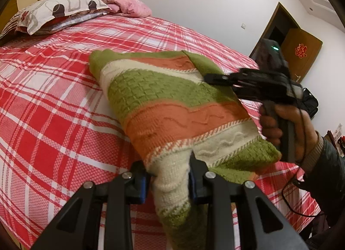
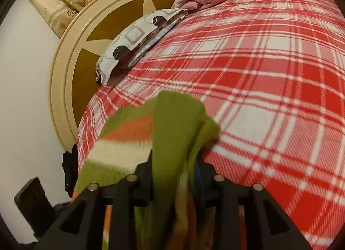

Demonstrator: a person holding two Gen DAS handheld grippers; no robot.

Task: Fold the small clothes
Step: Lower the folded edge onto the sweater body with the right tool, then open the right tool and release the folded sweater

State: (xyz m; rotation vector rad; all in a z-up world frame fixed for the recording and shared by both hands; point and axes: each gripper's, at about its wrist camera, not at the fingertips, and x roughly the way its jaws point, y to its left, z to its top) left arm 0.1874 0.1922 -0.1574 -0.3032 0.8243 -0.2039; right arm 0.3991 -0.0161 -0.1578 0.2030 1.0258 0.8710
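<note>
A knitted sweater (image 1: 163,99) in green, orange and cream stripes hangs folded just above the red plaid bed (image 1: 54,99). My left gripper (image 1: 168,176) is shut on its near cream part. A hand (image 1: 280,125) holds my right gripper (image 1: 207,76) at the sweater's far right green edge. In the right wrist view, a green fold of the sweater (image 2: 176,125) stands up between the fingers of the right gripper (image 2: 175,163), which is shut on it. This view is blurred. The striped body (image 2: 120,142) hangs to the left.
A patterned pillow (image 1: 58,11) and a pink blanket (image 1: 129,4) lie at the head of the bed, against a round headboard (image 2: 71,73). A brown door (image 1: 301,49) stands open at the far right. A black cable hangs under the right hand's sleeve.
</note>
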